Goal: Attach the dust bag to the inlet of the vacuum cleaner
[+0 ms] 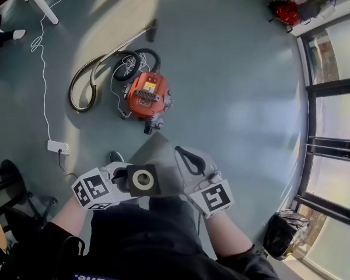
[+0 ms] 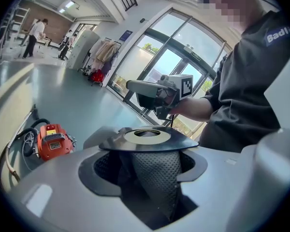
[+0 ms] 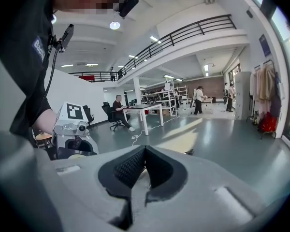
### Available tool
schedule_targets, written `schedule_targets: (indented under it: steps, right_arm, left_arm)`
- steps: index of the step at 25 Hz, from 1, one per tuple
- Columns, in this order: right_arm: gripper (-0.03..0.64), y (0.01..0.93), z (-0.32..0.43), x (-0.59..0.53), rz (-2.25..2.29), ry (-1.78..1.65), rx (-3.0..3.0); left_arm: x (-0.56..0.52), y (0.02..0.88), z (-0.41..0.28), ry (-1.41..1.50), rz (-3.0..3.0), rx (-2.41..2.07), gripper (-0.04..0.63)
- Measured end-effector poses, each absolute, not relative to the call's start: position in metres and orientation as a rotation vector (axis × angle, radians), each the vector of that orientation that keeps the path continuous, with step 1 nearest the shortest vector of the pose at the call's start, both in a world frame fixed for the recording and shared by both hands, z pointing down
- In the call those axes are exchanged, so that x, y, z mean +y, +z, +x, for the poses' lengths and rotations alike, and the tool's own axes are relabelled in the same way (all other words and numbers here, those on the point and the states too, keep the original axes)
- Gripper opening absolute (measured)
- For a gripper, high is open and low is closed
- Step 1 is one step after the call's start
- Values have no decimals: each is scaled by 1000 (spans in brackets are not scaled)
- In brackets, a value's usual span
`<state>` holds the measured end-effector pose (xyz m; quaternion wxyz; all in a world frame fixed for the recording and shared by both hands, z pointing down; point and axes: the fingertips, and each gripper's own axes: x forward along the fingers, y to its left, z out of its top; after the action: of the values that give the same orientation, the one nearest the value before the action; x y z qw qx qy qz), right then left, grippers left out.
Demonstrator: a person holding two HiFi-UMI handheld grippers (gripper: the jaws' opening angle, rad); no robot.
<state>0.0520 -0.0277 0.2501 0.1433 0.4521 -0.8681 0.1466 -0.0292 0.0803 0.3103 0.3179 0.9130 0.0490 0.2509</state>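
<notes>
We see the left claw clamped on the grey fabric dust bag just under its black square card collar with the beige ring. Its jaws stand partly apart with the dotted grey fabric bunched between the pads. In the left gripper view the collar lies flat across the jaw tips, opening upward. From the head view the rest of the bag spreads forward from the collar as a flat grey sheet, held above the glossy grey-green floor. The right claw has its pads pressed together, and we make out nothing gripped between them. Its tip lies just beside the bag's right edge, though we cannot tell whether it touches. The orange canister vacuum cleaner sits on the floor well apart from the bag and ahead of both claws, with its grey hose curled at its left. A white power strip lies on the floor to the left, with a white cable running away from it.
</notes>
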Motion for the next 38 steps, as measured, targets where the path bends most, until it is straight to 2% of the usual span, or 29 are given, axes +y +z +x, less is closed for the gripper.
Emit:
schedule_targets:
  steps: [22, 38]
  right_arm:
    - [-8, 404, 62, -57, 1377, 513, -2421]
    - [-8, 503, 84, -90, 1398, 495, -2400]
  left_arm:
    - [72, 476, -7, 687, 2275, 338, 311]
    - [53, 603, 2, 596, 2080, 341, 311]
